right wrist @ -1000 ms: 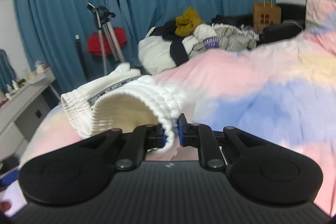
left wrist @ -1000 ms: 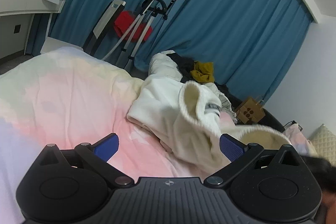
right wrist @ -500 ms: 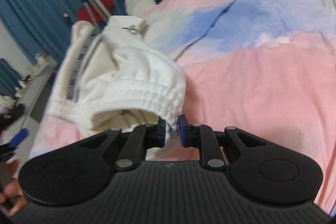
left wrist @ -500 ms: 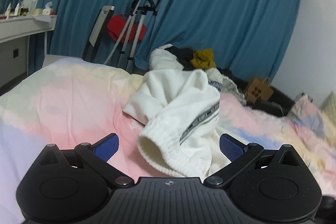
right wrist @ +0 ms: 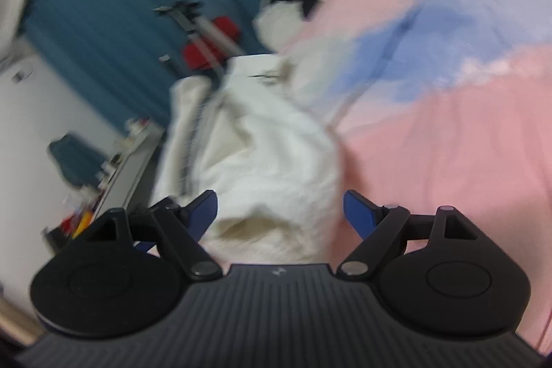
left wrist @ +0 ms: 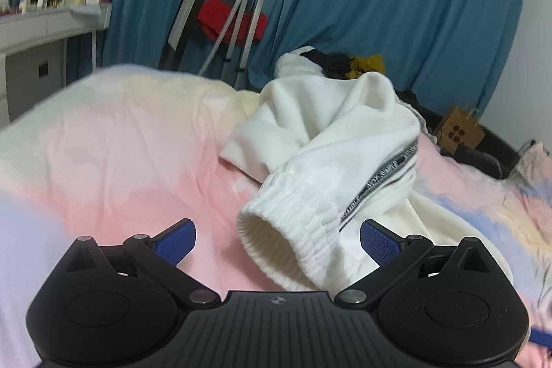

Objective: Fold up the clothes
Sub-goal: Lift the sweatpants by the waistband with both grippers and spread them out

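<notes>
While the white dresser [left wrist: 41,33] stands at the far left against the blue curtains [left wrist: 396,6], a folded tripod [left wrist: 241,19] with something red [left wrist: 231,23] behind it leans to the right of that dresser, beyond the far edge of the bed. The pastel pink, blue and cream duvet [left wrist: 120,154] covers the bed, and the white sweatpants [left wrist: 327,133] lie bunched on it to the right of the tripod, one ribbed cuff [left wrist: 286,223] gaping toward the camera and a dark lettered stripe [left wrist: 390,175] running down the leg. The left gripper [left wrist: 277,238] hovers low over the duvet with its jaws spread wide, the cuff lying between the blue pads [left wrist: 176,238] without either pad touching it; it holds nothing. Behind the sweatpants, farther from the dresser, sits a pile of other clothes [left wrist: 345,64], and a brown paper bag [left wrist: 459,130] stands right of that pile. In the blurred right wrist view, the right gripper [right wrist: 279,212] also has its jaws wide apart and empty, with the sweatpants [right wrist: 262,154] spread on the duvet [right wrist: 465,143] between and ahead of its fingers.
</notes>
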Demonstrator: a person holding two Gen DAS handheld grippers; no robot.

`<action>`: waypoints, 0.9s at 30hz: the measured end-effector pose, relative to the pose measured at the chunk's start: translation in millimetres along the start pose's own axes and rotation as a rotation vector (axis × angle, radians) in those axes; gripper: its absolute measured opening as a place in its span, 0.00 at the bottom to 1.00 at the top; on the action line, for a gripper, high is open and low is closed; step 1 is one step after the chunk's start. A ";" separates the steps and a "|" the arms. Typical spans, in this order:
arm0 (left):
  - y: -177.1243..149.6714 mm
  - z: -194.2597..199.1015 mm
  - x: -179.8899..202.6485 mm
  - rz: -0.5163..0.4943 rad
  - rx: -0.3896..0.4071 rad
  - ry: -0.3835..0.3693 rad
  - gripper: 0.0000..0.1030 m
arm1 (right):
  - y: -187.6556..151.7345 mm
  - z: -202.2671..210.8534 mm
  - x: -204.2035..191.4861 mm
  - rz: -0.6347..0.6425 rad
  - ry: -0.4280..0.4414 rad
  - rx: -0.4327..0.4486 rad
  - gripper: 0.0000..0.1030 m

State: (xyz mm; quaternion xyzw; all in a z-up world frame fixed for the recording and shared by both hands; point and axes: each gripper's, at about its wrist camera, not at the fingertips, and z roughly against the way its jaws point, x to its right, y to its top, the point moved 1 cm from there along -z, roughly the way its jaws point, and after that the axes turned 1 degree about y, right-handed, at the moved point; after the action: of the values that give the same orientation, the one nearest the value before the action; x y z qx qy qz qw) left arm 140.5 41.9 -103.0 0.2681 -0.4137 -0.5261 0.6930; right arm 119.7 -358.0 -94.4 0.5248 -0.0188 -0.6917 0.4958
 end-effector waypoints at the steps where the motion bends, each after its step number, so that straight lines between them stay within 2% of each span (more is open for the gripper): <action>1: 1.1 -5.3 -2.4 0.018 -0.001 -0.005 0.95 | 1.4 -10.5 8.4 -0.024 -0.009 -0.021 0.81; 3: 3.8 -15.7 -3.5 0.039 0.003 -0.014 0.89 | 3.9 -31.8 24.9 -0.071 -0.023 -0.064 0.81; 4: 5.1 -19.3 -2.7 0.042 0.007 -0.019 0.84 | 3.2 -40.1 27.2 -0.090 0.004 -0.071 0.80; 5: 6.5 -22.9 -1.4 0.044 0.009 -0.023 0.79 | 2.4 -48.3 29.1 -0.109 0.035 -0.077 0.72; 7: 8.9 -28.1 1.3 0.048 0.005 -0.029 0.63 | 0.0 -61.1 29.5 -0.125 0.077 -0.081 0.58; 8: 10.5 -28.1 1.6 0.054 0.009 -0.038 0.58 | -1.7 -65.6 27.8 -0.120 0.088 -0.077 0.45; 9: 12.2 -27.2 1.7 0.059 0.015 -0.050 0.48 | -3.7 -66.8 26.1 -0.116 0.095 -0.073 0.38; 10: 13.9 -25.0 1.6 0.065 0.019 -0.057 0.38 | -5.8 -67.8 24.5 -0.111 0.102 -0.069 0.37; 11: 16.8 -21.4 1.1 0.071 0.024 -0.058 0.33 | -7.8 -68.7 22.9 -0.106 0.109 -0.064 0.34; 14: 34.9 0.2 -3.9 0.097 0.074 -0.057 0.26 | -12.4 -61.3 11.7 -0.080 0.126 -0.074 0.30; 17: 68.4 26.5 -13.7 0.108 0.139 -0.070 0.20 | -22.4 -43.5 -9.3 -0.020 0.170 -0.087 0.30; 21: 123.7 54.5 -32.2 0.071 0.217 -0.057 0.17 | -52.2 -17.7 -70.9 0.081 0.295 -0.101 0.30; 24: 166.9 66.6 -55.1 0.038 0.236 -0.011 0.16 | -79.4 -29.6 -128.9 0.152 0.382 -0.139 0.30; 27: 208.0 70.7 -92.5 0.024 0.254 0.075 0.16 | -97.9 -63.5 -179.1 0.145 0.453 -0.188 0.30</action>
State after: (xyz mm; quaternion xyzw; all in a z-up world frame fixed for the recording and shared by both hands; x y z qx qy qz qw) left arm 175.9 197.3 74.3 0.3681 -0.4540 -0.4510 0.6746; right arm 94.2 -150.5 -49.7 0.6150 0.1194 -0.5179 0.5825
